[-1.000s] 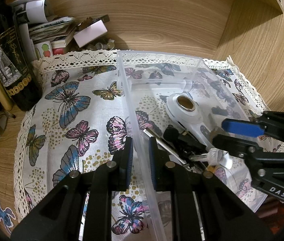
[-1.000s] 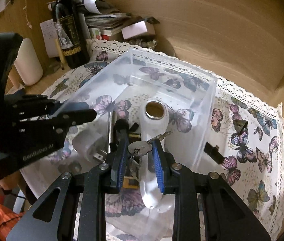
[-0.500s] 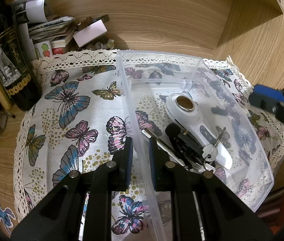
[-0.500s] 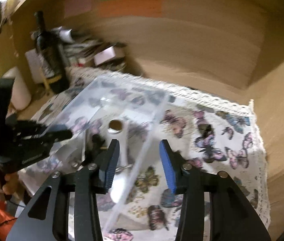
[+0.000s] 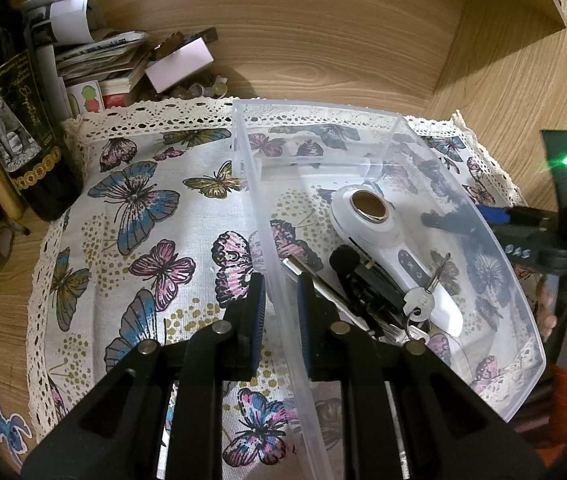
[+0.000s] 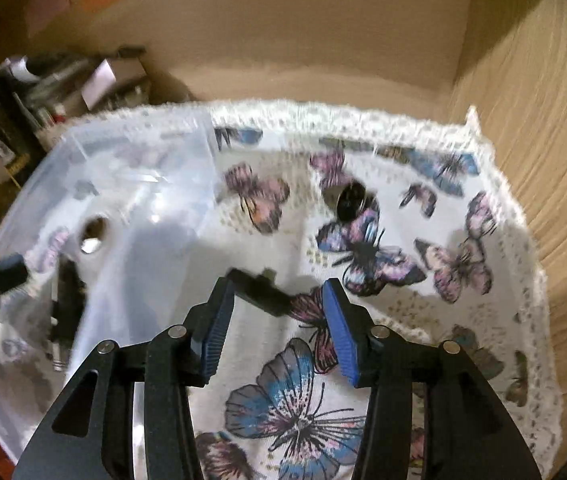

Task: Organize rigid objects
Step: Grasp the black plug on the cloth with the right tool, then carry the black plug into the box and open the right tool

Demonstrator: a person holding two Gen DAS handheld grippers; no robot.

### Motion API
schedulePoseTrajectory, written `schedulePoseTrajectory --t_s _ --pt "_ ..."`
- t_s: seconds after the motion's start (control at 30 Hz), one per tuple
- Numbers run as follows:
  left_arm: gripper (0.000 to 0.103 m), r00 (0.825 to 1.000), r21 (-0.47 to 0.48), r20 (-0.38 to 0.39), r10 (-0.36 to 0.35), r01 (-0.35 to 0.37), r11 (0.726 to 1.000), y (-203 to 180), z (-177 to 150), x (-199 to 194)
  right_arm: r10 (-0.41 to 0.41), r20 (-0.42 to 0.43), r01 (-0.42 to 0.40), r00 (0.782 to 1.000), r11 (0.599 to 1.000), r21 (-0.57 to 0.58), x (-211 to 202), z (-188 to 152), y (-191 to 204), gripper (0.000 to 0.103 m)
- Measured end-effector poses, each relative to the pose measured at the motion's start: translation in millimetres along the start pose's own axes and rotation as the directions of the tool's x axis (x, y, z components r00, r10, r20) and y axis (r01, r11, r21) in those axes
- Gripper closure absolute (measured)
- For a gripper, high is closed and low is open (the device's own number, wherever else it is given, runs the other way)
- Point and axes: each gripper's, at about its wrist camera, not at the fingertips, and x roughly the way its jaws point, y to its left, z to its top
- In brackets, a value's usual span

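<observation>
While the clear plastic bin (image 5: 383, 128) is steadied by the left gripper (image 5: 279, 312), whose jaws are closed on its near side wall, the right gripper (image 6: 275, 324) is held outside the bin with its jaws spread wide and nothing between them. A white handheld gadget (image 5: 367, 216), keys (image 5: 419, 300) and a black piece already lie inside the bin. On the butterfly cloth (image 6: 455, 264), a small black block (image 6: 259, 288) sits just ahead of the open jaws, and a dark round piece (image 6: 351, 200) lies further off at 1 o'clock. The step in hand appears to be the reach for the block; next, the jaws would need to be lowered around it and closed.
</observation>
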Motion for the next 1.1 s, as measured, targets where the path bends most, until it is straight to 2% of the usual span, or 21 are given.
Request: schedulePoseTrajectory --t_s 0.13,0.23,0.3,0.37,0.4,0.6,0.8,1.1 --pt "0.088 1.0 0.0 -0.001 0.004 -0.004 1.0 -0.3 -0.3 0.0 0.011 -0.031 -0.011 0.999 1.0 -0.013 16.9 -0.7 3.9 0.06" --pt "0.088 1.0 0.001 -0.002 0.008 -0.008 1.0 -0.6 -0.6 0.2 -0.005 -0.016 0.005 1.0 0.999 -0.042 19.4 0.6 8.4 0.06" --pt "0.088 1.0 -0.001 -0.005 0.01 -0.01 1.0 -0.5 -1.0 0.7 -0.01 -0.009 0.01 1.0 0.998 -0.06 20.6 0.9 11.1 0.065" --pt "0.088 1.0 -0.004 -0.007 0.01 -0.01 1.0 -0.1 -1.0 1.2 -0.012 -0.004 0.012 1.0 0.997 -0.07 21.1 2.4 12.8 0.082" --pt "0.088 1.0 -0.004 -0.008 0.01 -0.01 1.0 0.0 -1.2 1.5 -0.009 -0.004 0.009 1.0 0.997 -0.074 20.6 2.3 13.5 0.085" --pt "0.088 1.0 -0.003 -0.007 0.009 -0.01 1.0 0.2 -1.1 1.6 -0.017 0.02 0.019 1.0 0.998 -0.062 8.7 -2.7 14.3 0.085" --pt "0.088 1.0 -0.003 -0.007 0.01 -0.01 1.0 0.1 -1.0 1.6 -0.008 0.101 0.014 0.995 0.999 -0.053 -29.4 -2.4 11.8 0.085" --pt "0.088 1.0 0.0 -0.007 0.011 -0.011 1.0 1.4 -0.8 1.6 0.049 0.255 -0.017 0.966 0.992 -0.122 -93.0 5.3 33.5 0.085"
